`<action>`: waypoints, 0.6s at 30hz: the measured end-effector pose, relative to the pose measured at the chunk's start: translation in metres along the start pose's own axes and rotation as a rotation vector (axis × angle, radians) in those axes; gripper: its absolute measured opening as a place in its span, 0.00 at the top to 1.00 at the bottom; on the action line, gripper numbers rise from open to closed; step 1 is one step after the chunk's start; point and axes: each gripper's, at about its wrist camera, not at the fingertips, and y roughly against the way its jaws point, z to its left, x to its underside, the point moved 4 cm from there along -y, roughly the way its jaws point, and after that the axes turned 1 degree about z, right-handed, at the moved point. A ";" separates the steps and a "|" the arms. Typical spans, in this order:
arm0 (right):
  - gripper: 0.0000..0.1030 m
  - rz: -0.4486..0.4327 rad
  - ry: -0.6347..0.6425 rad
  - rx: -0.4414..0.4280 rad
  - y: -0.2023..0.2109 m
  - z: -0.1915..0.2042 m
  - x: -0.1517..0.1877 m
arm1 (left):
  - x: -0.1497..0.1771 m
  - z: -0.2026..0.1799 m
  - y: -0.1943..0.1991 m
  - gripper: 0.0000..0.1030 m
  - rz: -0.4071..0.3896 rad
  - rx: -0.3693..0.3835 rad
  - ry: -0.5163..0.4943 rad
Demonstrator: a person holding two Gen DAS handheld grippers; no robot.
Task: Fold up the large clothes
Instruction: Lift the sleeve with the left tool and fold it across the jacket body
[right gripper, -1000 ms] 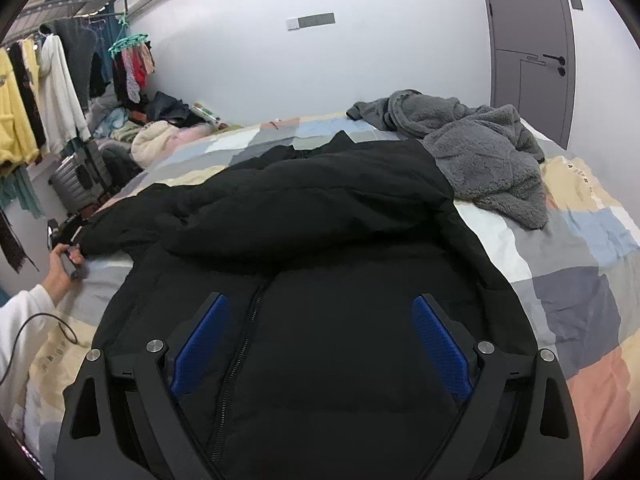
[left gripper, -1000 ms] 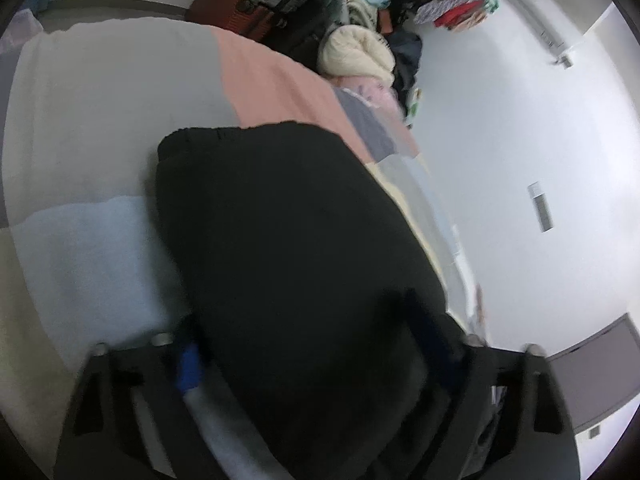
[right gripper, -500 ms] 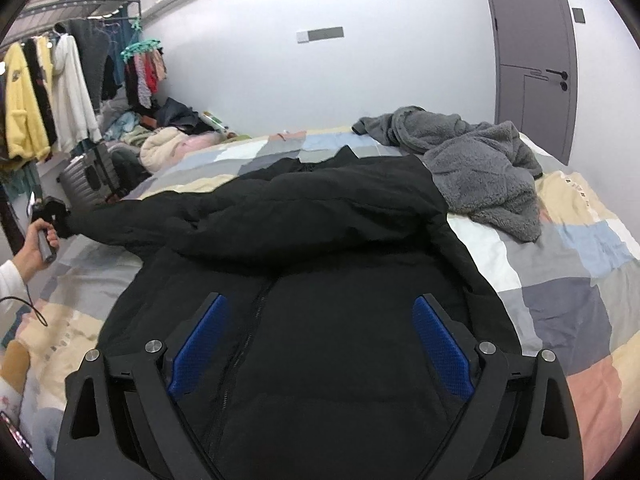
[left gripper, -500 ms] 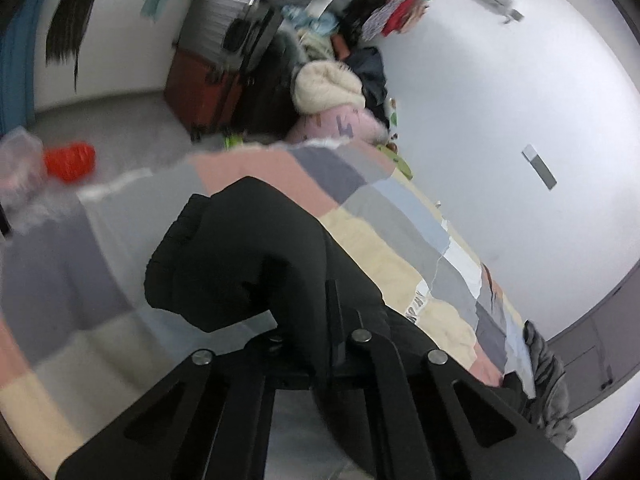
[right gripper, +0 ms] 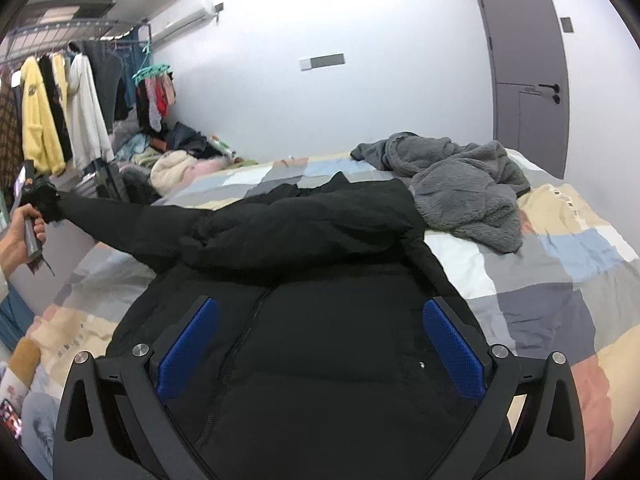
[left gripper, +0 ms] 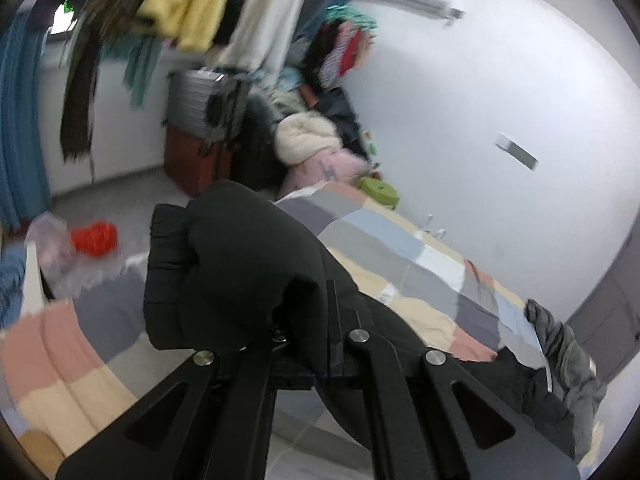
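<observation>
A large black puffer jacket (right gripper: pixel 320 344) lies front up on the bed, zipper toward me. Its left sleeve (right gripper: pixel 132 224) is stretched out and lifted off the bed to the far left. There a person's hand (right gripper: pixel 16 240) holds my left gripper (right gripper: pixel 34 196). In the left wrist view the left gripper (left gripper: pixel 316 304) is shut on the sleeve's cuff (left gripper: pixel 224 264), which bulges over the fingertips and hides them. My right gripper (right gripper: pixel 320 340) hovers over the jacket's chest. Its jaws are opening wide, and the blue pads (right gripper: pixel 188 344) do not press on the fabric between them.
A grey fleece garment (right gripper: pixel 460 196) lies bunched on the patchwork bed cover (right gripper: pixel 560 280) beyond the jacket. A clothes rack (right gripper: pixel 60 112), a suitcase (left gripper: pixel 192 120) and a heap of clothes (right gripper: pixel 180 164) stand left of the bed. A grey door (right gripper: pixel 524 72) is at the right.
The left gripper closed on the sleeve cuff and rose, pulling the sleeve off the bed and out to the left. The right gripper's jaws spread a little wider over the jacket.
</observation>
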 end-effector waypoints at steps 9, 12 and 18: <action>0.00 -0.027 -0.021 0.015 0.006 -0.014 -0.004 | -0.002 -0.141 0.063 0.99 -0.067 0.101 -0.268; 0.00 -0.030 -0.029 0.009 0.008 -0.018 -0.003 | 0.005 -0.182 0.077 0.99 -0.074 0.143 -0.318; 0.00 -0.042 -0.058 0.004 0.013 -0.029 -0.004 | 0.044 -0.253 0.094 0.98 -0.073 0.258 -0.390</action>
